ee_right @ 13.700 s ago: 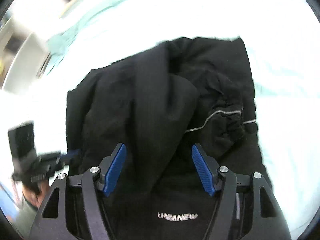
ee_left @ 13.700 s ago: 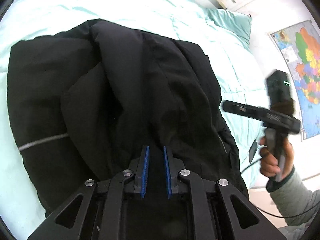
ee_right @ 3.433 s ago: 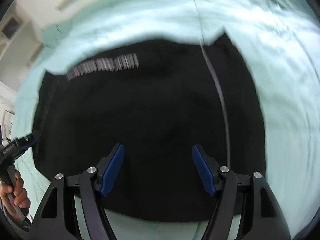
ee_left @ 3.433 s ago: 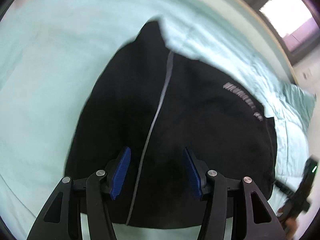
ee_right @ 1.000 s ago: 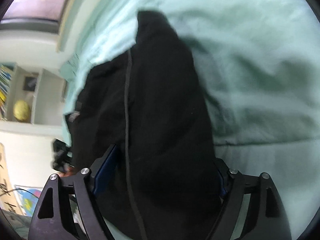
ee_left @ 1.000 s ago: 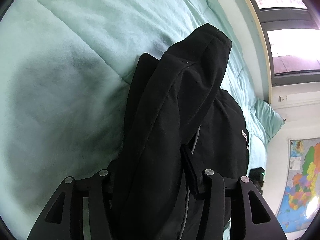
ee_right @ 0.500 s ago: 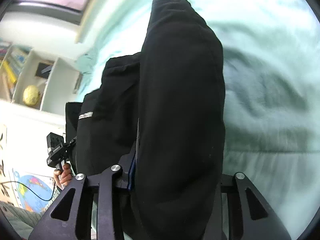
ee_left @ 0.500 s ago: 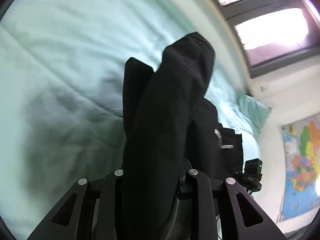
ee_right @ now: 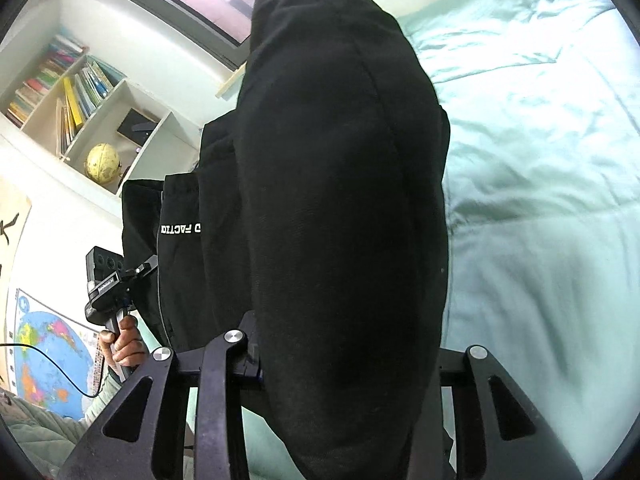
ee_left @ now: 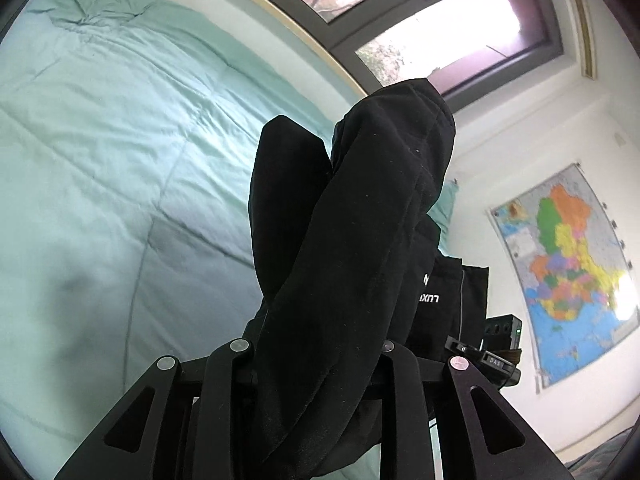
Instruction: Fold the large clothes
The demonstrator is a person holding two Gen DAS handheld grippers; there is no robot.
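Both tools are clenched on the black garment (ee_left: 352, 240), each pinching a thick bunched fold between its jaws, which have just been closing onto the cloth. The left tool (ee_left: 316, 364) grips one fold, its pads buried in fabric; the right tool (ee_right: 344, 360) grips another broad roll that fills most of its view. The garment hangs lifted above the pale green bed (ee_left: 100, 152), near the bed's edge by the window (ee_left: 440, 32), with white lettering (partly hidden by folds) showing on a hanging panel. In the right wrist view the person's left hand (ee_right: 124, 340) grips its tool's handle, beside a bookshelf (ee_right: 80, 92) and a wall map (ee_left: 568, 264).
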